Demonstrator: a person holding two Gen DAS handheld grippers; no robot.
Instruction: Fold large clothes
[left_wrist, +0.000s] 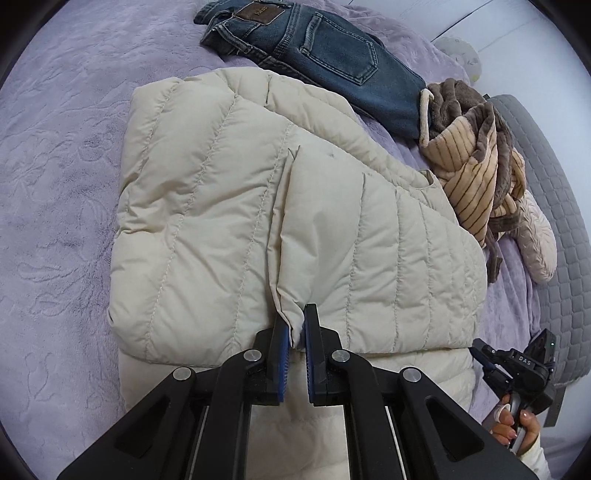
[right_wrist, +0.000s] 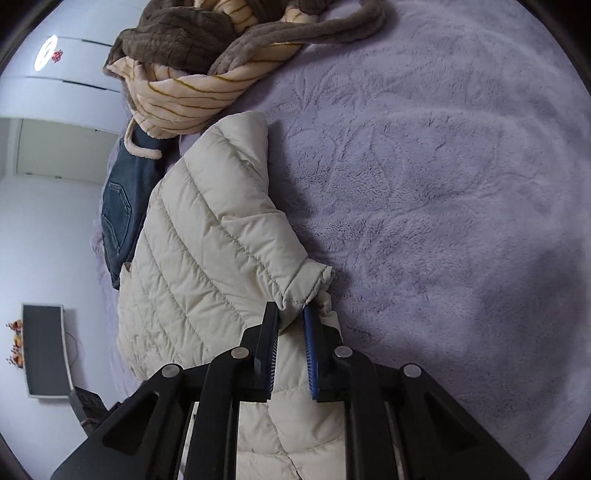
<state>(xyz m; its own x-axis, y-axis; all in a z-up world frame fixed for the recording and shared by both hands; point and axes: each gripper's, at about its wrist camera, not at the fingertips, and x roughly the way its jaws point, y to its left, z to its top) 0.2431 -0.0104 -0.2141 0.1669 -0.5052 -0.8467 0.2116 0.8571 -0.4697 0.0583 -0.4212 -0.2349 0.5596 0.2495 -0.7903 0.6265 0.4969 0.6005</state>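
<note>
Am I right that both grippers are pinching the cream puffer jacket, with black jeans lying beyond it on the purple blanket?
Not quite. The jeans are blue denim, not black, as the left wrist view shows. The rest holds: the left gripper and right gripper both pinch the cream puffer jacket on the purple blanket.

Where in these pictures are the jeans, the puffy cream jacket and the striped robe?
Jeans (left_wrist: 332, 55): left wrist view, back pocket.
Puffy cream jacket (left_wrist: 207, 206): left wrist view, quilted panel.
Striped robe (right_wrist: 184, 96): right wrist view, striped fabric.
</note>
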